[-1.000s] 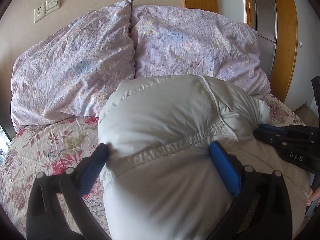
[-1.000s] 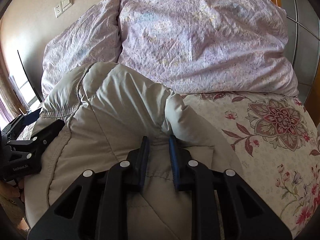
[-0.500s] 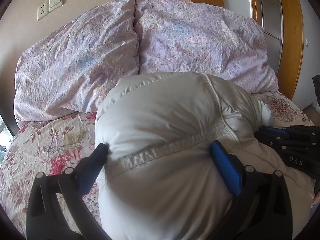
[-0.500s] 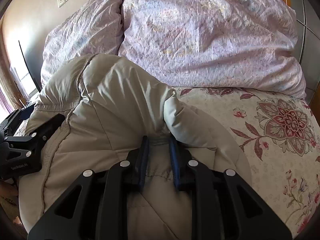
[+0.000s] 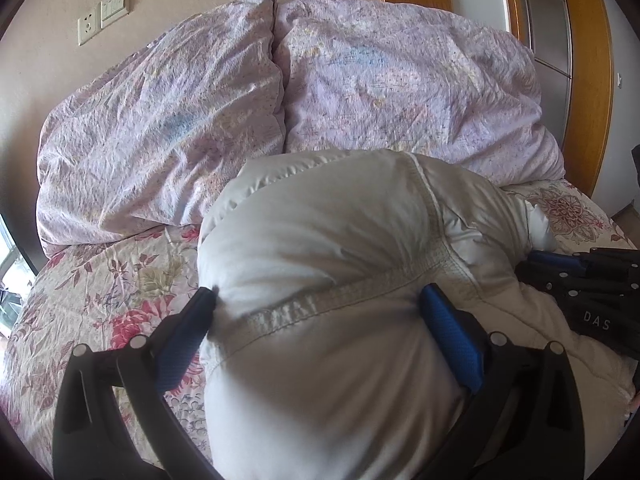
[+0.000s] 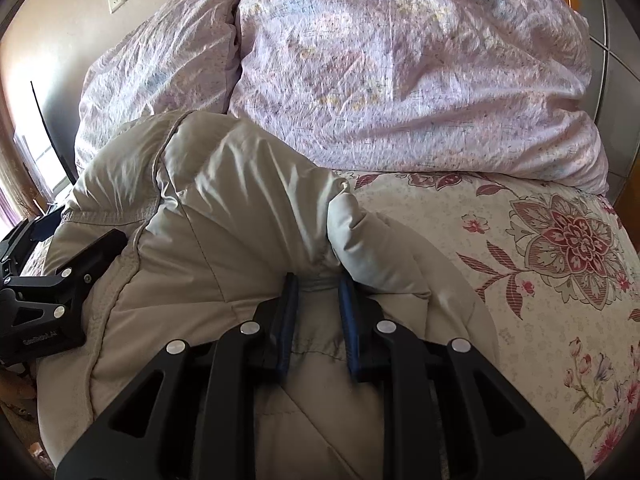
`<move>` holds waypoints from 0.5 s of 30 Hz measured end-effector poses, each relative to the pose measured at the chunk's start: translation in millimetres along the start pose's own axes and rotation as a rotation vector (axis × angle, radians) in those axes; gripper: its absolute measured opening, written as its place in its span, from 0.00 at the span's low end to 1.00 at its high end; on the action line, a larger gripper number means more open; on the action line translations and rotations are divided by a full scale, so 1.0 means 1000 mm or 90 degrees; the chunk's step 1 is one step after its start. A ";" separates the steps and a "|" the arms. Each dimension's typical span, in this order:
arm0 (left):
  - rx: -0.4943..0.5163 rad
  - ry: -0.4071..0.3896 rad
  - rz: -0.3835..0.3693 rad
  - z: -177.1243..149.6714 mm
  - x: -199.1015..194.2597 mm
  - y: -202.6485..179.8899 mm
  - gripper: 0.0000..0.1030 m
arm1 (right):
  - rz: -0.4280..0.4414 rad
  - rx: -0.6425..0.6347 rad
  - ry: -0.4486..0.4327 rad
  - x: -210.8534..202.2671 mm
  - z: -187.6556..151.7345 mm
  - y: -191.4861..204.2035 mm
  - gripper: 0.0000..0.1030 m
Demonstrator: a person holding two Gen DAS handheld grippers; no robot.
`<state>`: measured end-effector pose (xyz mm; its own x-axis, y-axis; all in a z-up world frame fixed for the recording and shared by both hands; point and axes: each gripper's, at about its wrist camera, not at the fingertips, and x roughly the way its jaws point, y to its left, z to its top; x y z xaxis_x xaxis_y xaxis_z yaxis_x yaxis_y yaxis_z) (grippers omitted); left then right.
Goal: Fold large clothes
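Two grippers work one pale puffy jacket [image 5: 320,264], which lies bunched on the floral bedspread [image 5: 104,280], with two lilac pillows [image 5: 160,128] at twelve o'clock behind it. The left gripper [image 5: 316,300] stands wide, its blue pads [image 5: 448,328] pressed against either side of a thick roll of the jacket along a stitched seam. The right gripper [image 6: 318,284] is nearly closed, pinching a narrow fold of the same jacket; in the left wrist view it sits at three o'clock, on the jacket's edge.
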<state>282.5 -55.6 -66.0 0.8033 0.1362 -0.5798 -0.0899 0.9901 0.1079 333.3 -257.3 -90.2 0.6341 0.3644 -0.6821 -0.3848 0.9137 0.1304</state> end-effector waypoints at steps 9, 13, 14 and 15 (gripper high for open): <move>0.004 -0.031 -0.042 0.001 -0.049 0.010 0.98 | 0.045 0.045 -0.050 -0.059 -0.021 -0.004 0.36; 0.026 -0.015 -0.033 -0.006 -0.035 -0.001 0.98 | 0.027 0.036 -0.032 -0.044 -0.023 -0.005 0.37; 0.024 -0.018 -0.032 -0.007 -0.033 -0.002 0.98 | 0.025 0.031 -0.029 -0.040 -0.023 -0.005 0.37; 0.020 -0.018 -0.035 -0.008 -0.031 -0.002 0.98 | 0.025 0.027 -0.028 -0.038 -0.024 -0.004 0.38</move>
<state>253.2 -61.1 -55.0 0.8230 0.0803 -0.5624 -0.0274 0.9944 0.1019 294.6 -279.2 -82.5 0.6484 0.4065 -0.6437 -0.3821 0.9051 0.1868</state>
